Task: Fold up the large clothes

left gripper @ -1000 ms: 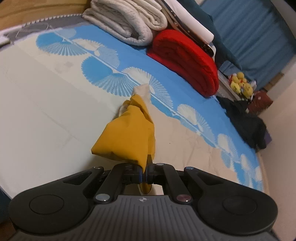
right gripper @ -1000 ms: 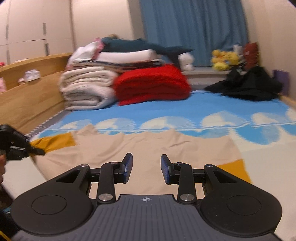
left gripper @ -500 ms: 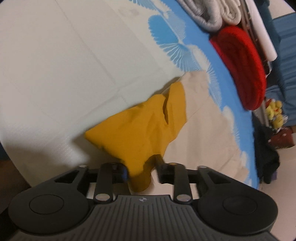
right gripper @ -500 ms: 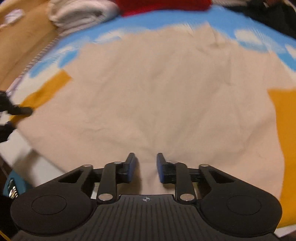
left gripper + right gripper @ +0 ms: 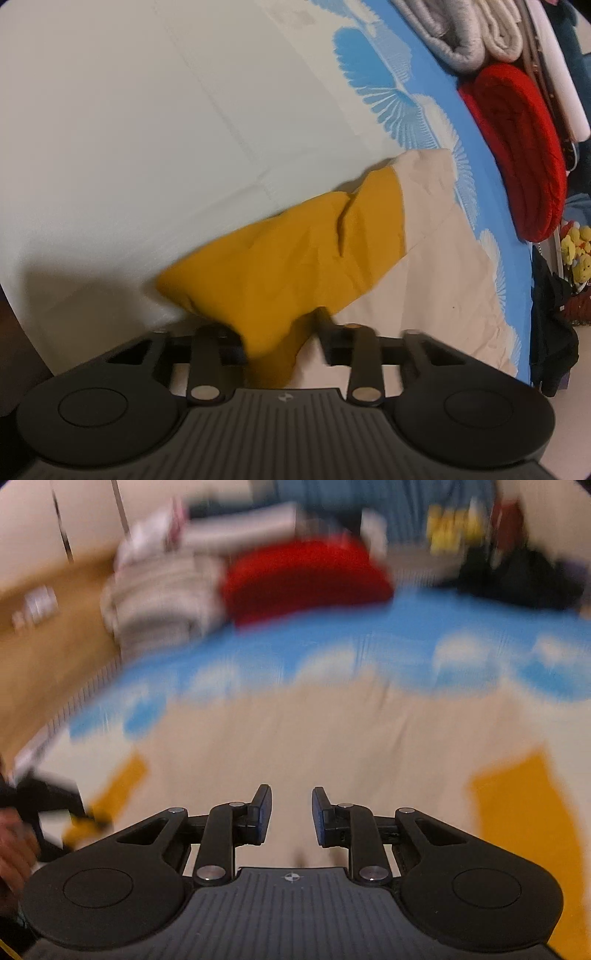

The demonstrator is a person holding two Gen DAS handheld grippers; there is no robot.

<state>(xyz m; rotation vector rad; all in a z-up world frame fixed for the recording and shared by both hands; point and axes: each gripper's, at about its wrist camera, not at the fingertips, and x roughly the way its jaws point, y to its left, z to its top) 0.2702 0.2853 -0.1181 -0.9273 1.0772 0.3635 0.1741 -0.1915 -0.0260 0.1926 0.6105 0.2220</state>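
The beige shirt [image 5: 436,280] lies spread on the bed [image 5: 147,122], its mustard sleeve [image 5: 295,273] bunched at the near edge and draped between the jaws of my left tool [image 5: 280,343], which have just been closing but don't visibly pinch it. My right tool [image 5: 290,818] hangs parted and empty over the shirt's middle. If I lift the left one now, I expect the sleeve may slip free and spoil the fold.
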